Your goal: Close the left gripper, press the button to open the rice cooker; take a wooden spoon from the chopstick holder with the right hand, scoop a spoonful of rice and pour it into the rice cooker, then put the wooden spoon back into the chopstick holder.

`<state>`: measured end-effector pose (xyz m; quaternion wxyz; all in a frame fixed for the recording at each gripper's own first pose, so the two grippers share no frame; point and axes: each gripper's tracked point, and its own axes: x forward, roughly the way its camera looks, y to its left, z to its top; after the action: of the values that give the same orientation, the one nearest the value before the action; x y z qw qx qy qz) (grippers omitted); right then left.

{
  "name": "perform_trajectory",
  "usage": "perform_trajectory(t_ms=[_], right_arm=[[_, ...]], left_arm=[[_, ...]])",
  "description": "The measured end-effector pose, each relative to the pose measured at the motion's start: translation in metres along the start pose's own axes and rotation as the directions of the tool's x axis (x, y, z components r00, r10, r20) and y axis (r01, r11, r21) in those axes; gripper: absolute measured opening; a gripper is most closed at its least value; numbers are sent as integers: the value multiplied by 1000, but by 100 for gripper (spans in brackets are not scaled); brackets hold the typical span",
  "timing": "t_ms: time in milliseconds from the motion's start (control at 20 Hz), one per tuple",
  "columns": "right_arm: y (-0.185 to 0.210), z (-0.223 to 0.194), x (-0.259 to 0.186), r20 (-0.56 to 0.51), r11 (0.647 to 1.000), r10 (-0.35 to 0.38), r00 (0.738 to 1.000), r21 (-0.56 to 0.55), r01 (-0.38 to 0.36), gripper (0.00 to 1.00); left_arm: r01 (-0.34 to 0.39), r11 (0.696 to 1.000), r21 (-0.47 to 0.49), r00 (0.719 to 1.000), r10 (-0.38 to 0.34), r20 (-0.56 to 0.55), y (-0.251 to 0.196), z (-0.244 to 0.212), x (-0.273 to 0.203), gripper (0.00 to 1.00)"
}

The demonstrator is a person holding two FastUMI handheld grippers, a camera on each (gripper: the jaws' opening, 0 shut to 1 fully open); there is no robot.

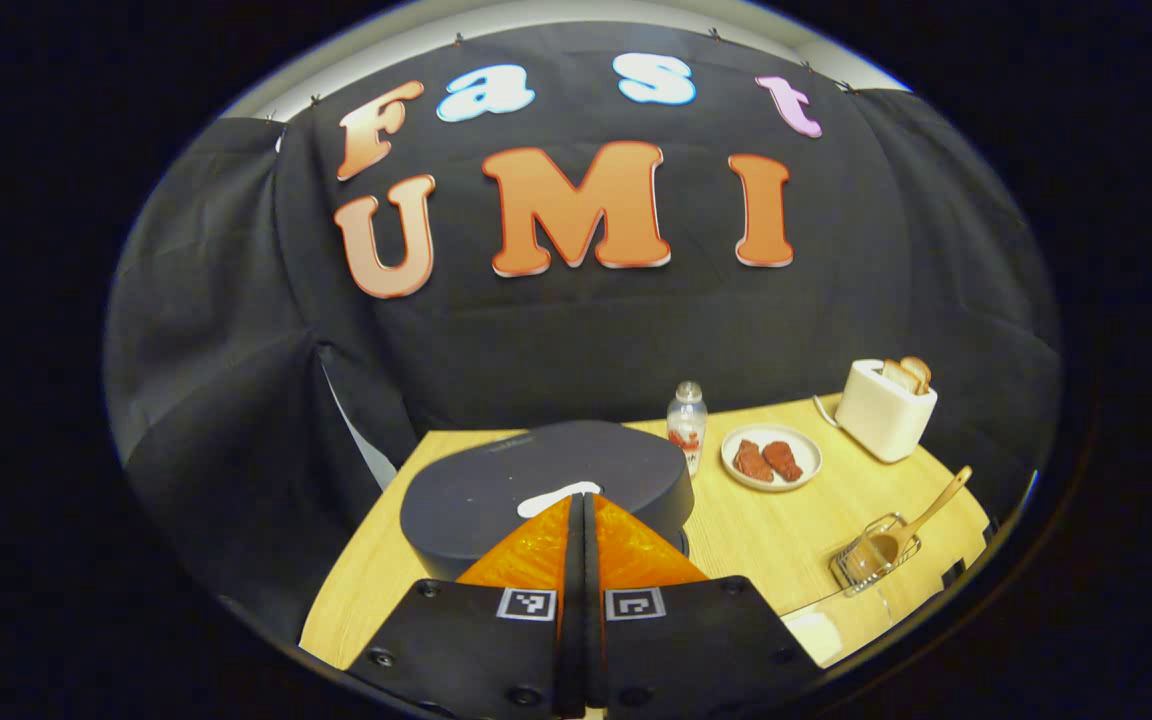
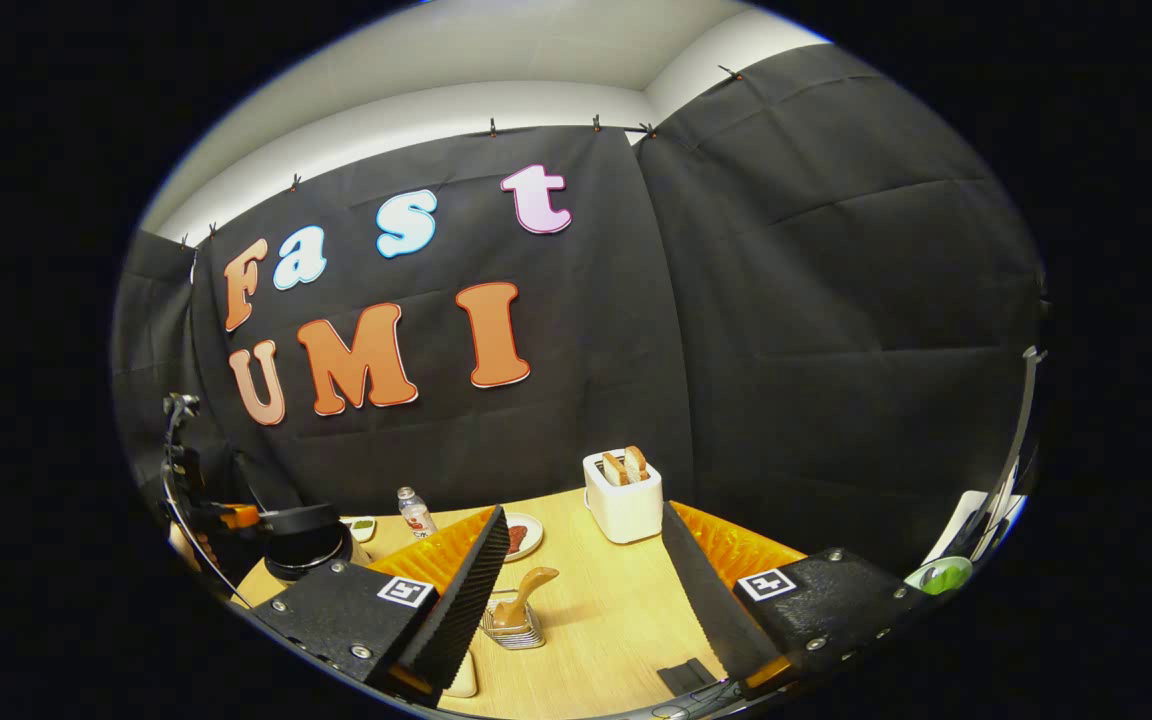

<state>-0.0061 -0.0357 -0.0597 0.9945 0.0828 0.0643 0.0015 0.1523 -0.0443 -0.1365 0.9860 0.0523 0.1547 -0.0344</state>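
Hovering over the dark lid of the rice cooker (image 1: 546, 480), the left gripper (image 1: 581, 510) was seen with its fingers pressed flat together and nothing between them, their tips set at the pale release button (image 1: 558, 498); whether contact had been made could not be told from the left gripper view. The right gripper (image 2: 581, 585) was held back with its jaws spread wide and empty, aimed across the wooden table (image 2: 626, 620) at the wire chopstick holder (image 2: 514, 628), from which the wooden spoon (image 2: 526, 592) leaned upward.

Several risks were judged likely. An off-centre push might have slid the tips off the button onto the smooth lid, leaving the catch unreleased. A released lid might have sprung up against the gripper if it was not drawn clear. At the holder, a grasp taken low on the tilted handle might have dragged the light wire basket along or tipped it. A small bottle (image 1: 686, 425), a plate of food (image 1: 771, 457) and a toaster (image 1: 884, 408) were seen standing behind, near enough to be knocked by a wide swing.
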Motion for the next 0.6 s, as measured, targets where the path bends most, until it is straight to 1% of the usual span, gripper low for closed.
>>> perform_trajectory(t_ms=[50, 150, 250, 400, 500, 600], right_arm=[[2, -2, 2, -1, 1000, 7, 1000, 2, -7, 95], [9, -9, 7, -10, 1000, 20, 1000, 1, -20, 95], [17, -17, 14, -18, 999, 41, 999, 0, -41, 95], [27, -32, 29, -43, 998, 65, 997, 14, -64, 95], [33, -45, 40, -67, 997, 76, 995, 35, -74, 95], [40, -59, 52, -96, 994, 93, 991, 62, -87, 95]], left_arm=[[-3, 1000, -22, 1000, 3, 26, 5, 13, -11, 4], [-16, 999, -47, 997, 20, 80, 12, 29, -37, 4], [-46, 998, -47, 993, 51, 107, 23, 39, -61, 4], [-30, 995, -91, 988, 43, 146, 23, 51, -95, 4], [-75, 993, -88, 975, 92, 203, 40, 67, -113, 4], [-120, 989, -82, 963, 136, 234, 54, 76, -130, 4]])
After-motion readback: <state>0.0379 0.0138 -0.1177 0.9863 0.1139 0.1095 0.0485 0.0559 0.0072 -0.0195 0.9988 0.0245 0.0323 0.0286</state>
